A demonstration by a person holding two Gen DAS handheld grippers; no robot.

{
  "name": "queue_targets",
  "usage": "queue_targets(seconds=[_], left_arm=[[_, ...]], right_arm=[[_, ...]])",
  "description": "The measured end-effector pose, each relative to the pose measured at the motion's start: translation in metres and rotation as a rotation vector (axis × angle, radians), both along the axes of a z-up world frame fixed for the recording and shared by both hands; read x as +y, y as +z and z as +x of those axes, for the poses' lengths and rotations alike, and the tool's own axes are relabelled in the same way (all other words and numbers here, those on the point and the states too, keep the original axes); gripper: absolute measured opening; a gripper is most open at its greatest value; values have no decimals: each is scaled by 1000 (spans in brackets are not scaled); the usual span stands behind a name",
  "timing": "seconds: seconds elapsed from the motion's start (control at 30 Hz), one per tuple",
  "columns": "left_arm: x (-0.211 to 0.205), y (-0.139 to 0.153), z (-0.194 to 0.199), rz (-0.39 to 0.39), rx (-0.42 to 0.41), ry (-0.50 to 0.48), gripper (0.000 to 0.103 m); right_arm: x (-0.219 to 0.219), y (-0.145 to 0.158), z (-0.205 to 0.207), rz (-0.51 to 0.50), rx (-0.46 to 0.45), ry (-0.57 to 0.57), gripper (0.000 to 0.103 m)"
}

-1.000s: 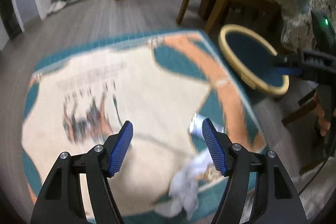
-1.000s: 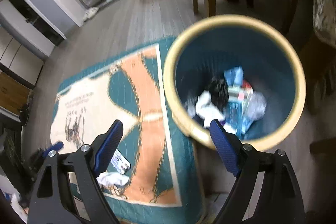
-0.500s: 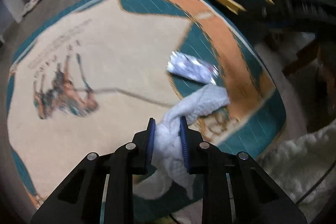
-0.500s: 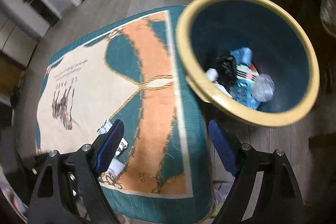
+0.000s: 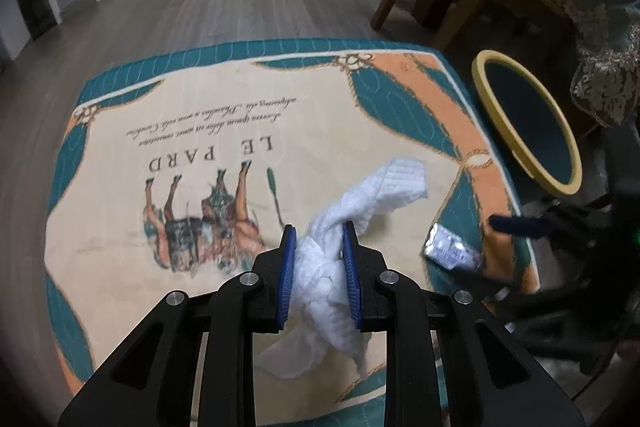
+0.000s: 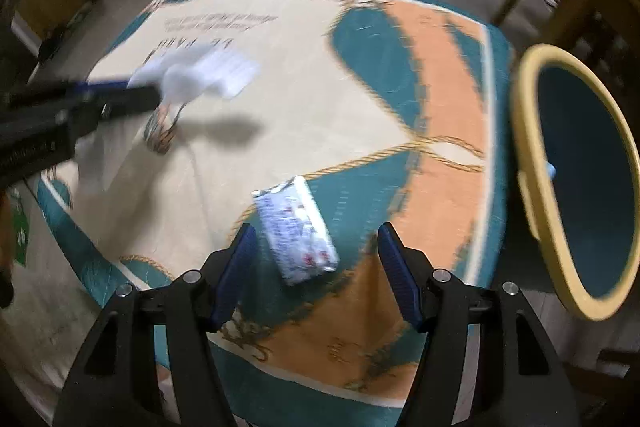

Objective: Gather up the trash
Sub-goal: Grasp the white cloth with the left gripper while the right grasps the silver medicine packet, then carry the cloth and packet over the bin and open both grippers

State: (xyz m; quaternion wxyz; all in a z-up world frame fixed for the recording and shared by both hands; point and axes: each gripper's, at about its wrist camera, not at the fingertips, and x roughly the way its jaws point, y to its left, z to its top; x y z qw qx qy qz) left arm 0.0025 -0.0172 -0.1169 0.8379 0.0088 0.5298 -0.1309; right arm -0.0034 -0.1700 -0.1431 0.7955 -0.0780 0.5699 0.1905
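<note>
The rug (image 5: 224, 123) reads "LE PARD", upside down; its script line is illegible.

The right gripper (image 6: 316, 263) hangs with jaws apart over a silver wrapper (image 6: 296, 231) near the rug's (image 6: 304, 99) right edge. Off that edge stands a yellow-rimmed bin (image 6: 532, 187).
</note>
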Motion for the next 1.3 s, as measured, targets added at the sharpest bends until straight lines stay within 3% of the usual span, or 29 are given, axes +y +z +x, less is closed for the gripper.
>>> queue_targets(seconds=[0.2, 0.37, 0.67, 0.87, 1.07, 1.3], left_arm=[[7, 2, 16, -25, -1, 10, 25], [12, 8, 28, -66, -16, 38, 25], [-1, 10, 30, -53, -29, 20, 25], [-11, 12, 30, -46, -37, 13, 25], [-37, 29, 28, -65, -81, -32, 25], [-77, 66, 24, -90, -177, -125, 25]], right_arm=[[21, -12, 0, -94, 0, 77, 61], [30, -9, -1, -102, 6, 113, 32], [15, 2, -6, -82, -14, 99, 31], [-25, 28, 4, -13, -43, -13, 31], [-87, 73, 16, 69, -109, -195, 31], [-169, 143, 24, 160, -284, -363, 31]])
